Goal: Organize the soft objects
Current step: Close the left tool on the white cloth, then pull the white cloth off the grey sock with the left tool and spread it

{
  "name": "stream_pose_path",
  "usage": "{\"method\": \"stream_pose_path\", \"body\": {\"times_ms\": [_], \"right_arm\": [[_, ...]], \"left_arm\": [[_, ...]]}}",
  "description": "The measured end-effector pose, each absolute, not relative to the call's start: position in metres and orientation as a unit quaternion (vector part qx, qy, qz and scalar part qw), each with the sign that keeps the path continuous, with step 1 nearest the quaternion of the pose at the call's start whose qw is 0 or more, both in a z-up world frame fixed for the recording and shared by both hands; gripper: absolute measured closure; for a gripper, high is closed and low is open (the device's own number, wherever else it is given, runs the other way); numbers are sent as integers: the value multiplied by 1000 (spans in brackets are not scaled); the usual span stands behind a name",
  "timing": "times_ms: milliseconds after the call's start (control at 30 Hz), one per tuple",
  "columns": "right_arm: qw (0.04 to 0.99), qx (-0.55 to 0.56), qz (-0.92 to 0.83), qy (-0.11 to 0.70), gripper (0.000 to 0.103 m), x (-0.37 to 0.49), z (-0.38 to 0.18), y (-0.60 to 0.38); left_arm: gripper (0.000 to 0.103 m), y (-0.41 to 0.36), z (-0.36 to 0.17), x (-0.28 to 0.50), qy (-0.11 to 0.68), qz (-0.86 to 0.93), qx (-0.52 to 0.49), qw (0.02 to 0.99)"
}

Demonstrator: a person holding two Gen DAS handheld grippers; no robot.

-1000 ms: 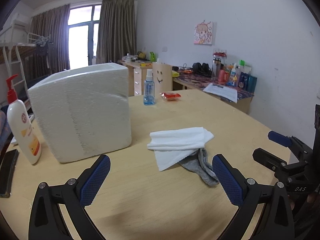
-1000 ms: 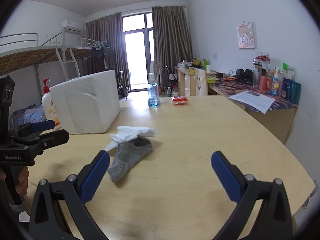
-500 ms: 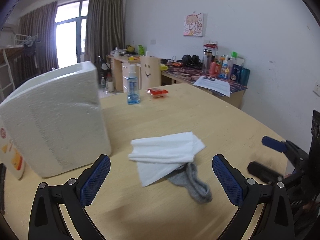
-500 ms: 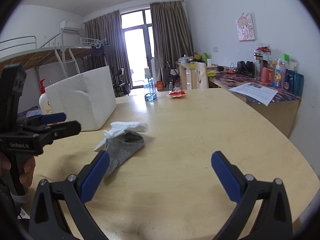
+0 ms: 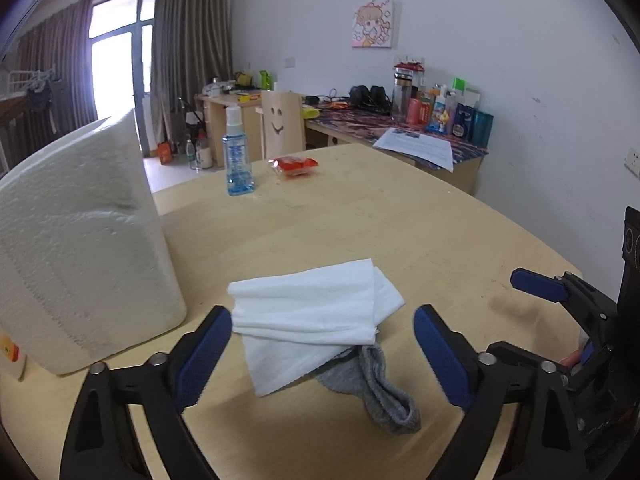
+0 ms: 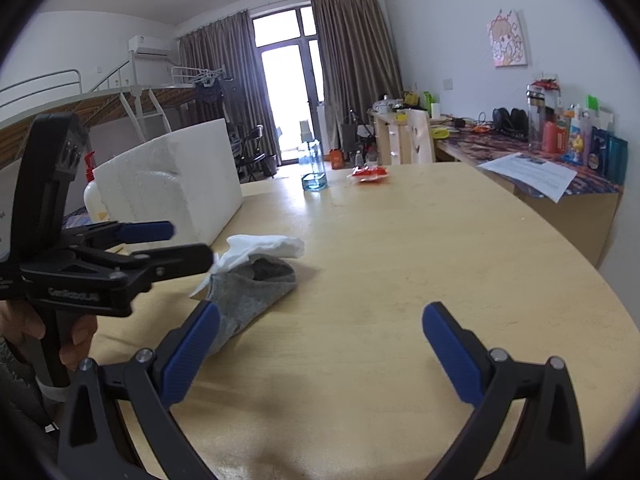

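Overhead, daylight from the balcony door (image 6: 286,92) falls across the wooden table (image 6: 420,264).

Plain white folded cloth (image 5: 312,312) over a heathered grey knit sock (image 5: 376,388), pale yellow wooden table (image 5: 360,224), blue-padded black grippers.

The left claw (image 5: 322,354), low in the frame, tilts downward with its jaws closing, pads gripping nothing. The right claw (image 6: 320,354) stands spread wide, empty.
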State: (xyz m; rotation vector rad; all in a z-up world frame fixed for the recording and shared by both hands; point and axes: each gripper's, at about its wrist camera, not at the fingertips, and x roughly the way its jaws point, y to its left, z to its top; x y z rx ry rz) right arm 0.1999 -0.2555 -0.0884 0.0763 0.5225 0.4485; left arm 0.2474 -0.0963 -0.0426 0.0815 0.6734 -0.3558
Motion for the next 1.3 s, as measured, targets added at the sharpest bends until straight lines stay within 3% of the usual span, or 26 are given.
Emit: {"method": "stream_pose_path", "body": {"times_ms": [333,867,1067,1300], "right_arm": [[934,43,238,262,0,200,-90,-258],[927,60,243,280,0,203,-90,-261],[927,58,236,286,0,206,-90,-258],[927,52,228,293,0,208,-92,-258]], "left_arm": [[15,-118,-52,260,346,-197,53,916],[74,-112,-65,279,380,-189,36,905],[84,-104,-58,272,366,-200,17,909],[87,-88,-44,255,330,-209,-2,920]]}}
